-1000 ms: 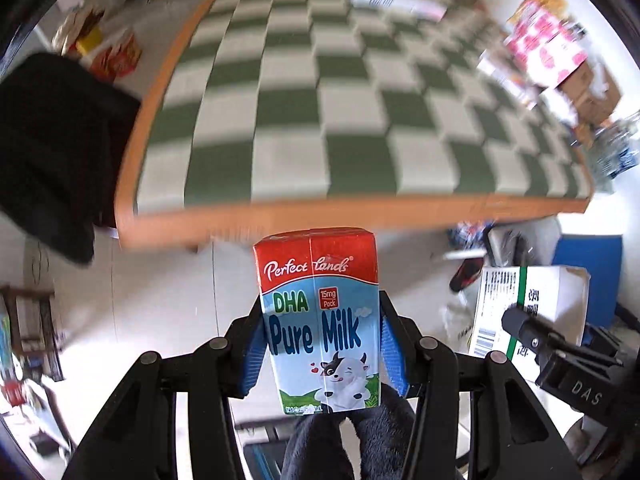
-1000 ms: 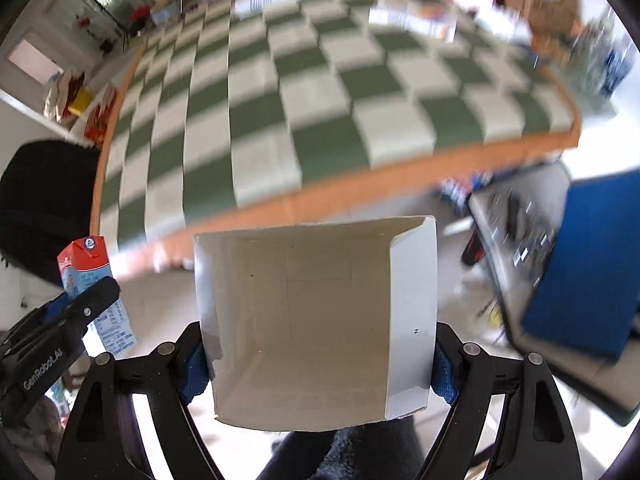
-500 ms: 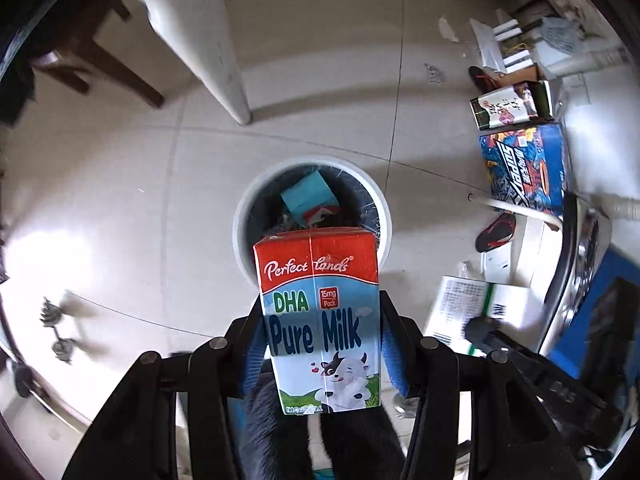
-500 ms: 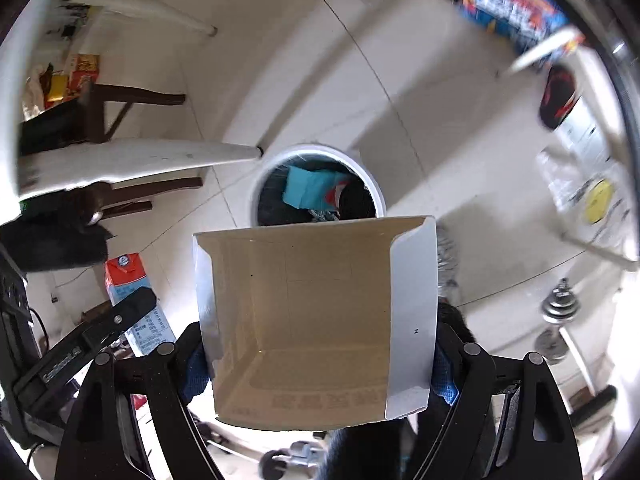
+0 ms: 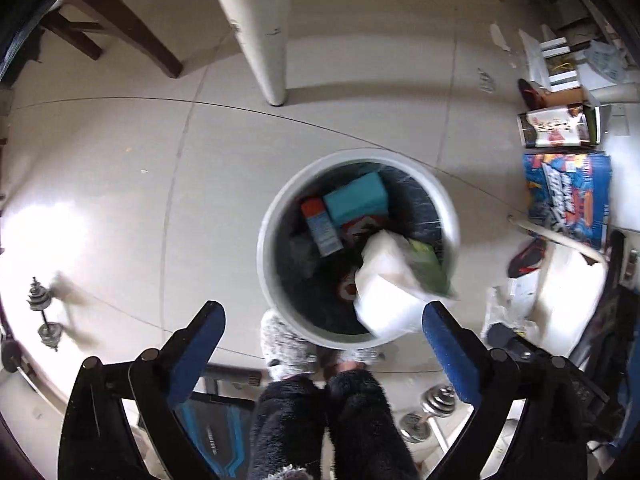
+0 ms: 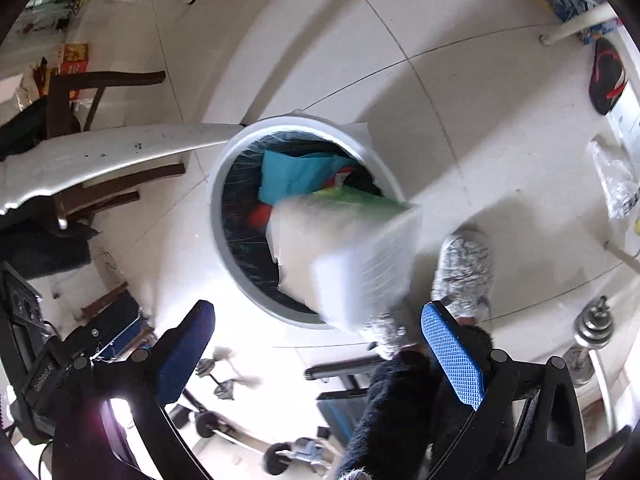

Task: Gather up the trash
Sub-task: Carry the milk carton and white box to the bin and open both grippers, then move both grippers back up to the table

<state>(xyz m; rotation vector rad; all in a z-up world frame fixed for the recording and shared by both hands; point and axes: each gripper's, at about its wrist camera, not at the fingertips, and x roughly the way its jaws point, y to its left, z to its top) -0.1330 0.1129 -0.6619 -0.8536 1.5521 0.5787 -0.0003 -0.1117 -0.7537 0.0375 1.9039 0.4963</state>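
A round white bin point(image 5: 264, 248) with a dark liner stands on the floor below both grippers. Inside it lie the milk carton point(image 5: 322, 228) and a teal box point(image 5: 356, 200). The white cardboard box point(image 5: 384, 288), blurred, drops over the bin's near rim, tilted, with a green side showing. My left gripper point(image 5: 322, 316) hangs above the bin, its jaws opening wide with nothing between them. In the right wrist view the bin point(image 6: 218, 216) sits ahead of my right gripper point(image 6: 316, 314). Its jaws are also opening, and the white box point(image 6: 348, 256) falls free of its pads.
A white table leg point(image 5: 260, 32) and dark chair legs point(image 5: 120, 28) stand beyond the bin. The person's grey slippers point(image 5: 284, 344) touch the bin's near side. Printed boxes point(image 5: 568, 200) and a shoe point(image 5: 528, 258) lie to the right, dumbbells point(image 5: 44, 316) to the left.
Both grippers dropped from table height to just above the bin and opened. The milk carton left the left gripper and lies in the bin. The white box left the right gripper.
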